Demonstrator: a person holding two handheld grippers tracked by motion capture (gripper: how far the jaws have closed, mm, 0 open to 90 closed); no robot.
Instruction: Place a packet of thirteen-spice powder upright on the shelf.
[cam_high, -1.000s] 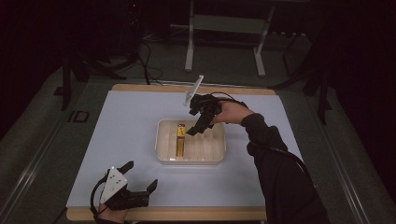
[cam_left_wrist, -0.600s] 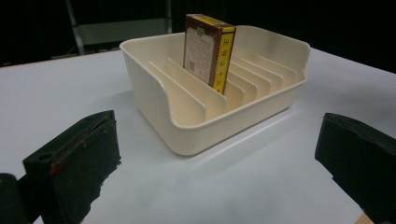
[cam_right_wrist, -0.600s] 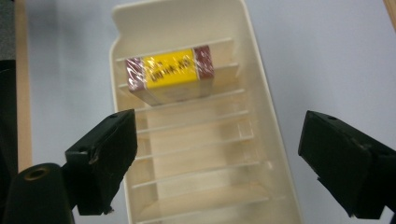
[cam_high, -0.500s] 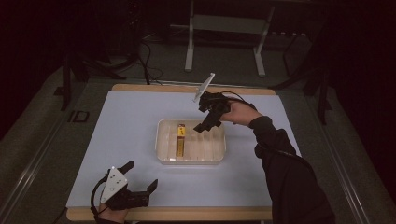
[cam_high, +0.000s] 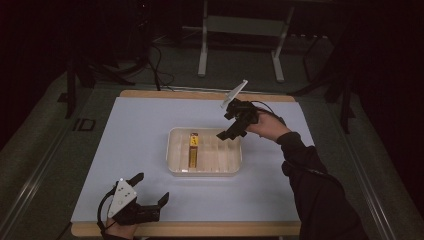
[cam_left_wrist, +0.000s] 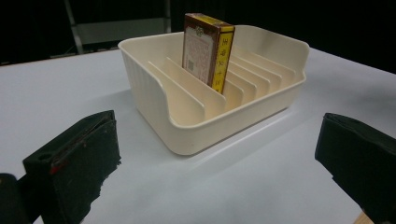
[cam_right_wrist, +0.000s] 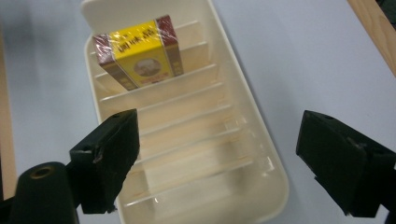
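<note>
**A:** ok so where's everything sitting right now?

**B:** The cream tray (cam_high: 172, 150) is about mid-table on the white mat (cam_high: 130, 130). It's got a row of thin dividers inside, and the box (cam_high: 193, 149), red-brown with a yellow face, stands on edge in one of the slots toward the tray's left end as seen from the high view. The other slots look bare. In the left gripper view the box (cam_left_wrist: 208, 49) stands taller than the tray's rim (cam_left_wrist: 154, 88).

**A:** and the right gripper?

**B:** The right gripper (cam_high: 231, 131) is up in the air over the tray's far right corner, tilted down toward it. Jaws spread wide with nothing between them, though they've just been closing a touch. Its own camera looks down into the tray (cam_right_wrist: 261, 154), with the box (cam_right_wrist: 140, 51) at the far end, well apart from the jaws.

**A:** left one doing anything?

**B:** Nah. The left gripper (cam_high: 150, 192) is down at the near left edge of the mat, close to the wooden table edge (cam_high: 200, 230), jaws wide apart and empty. It's pointed at the tray but well clear of it.
</note>
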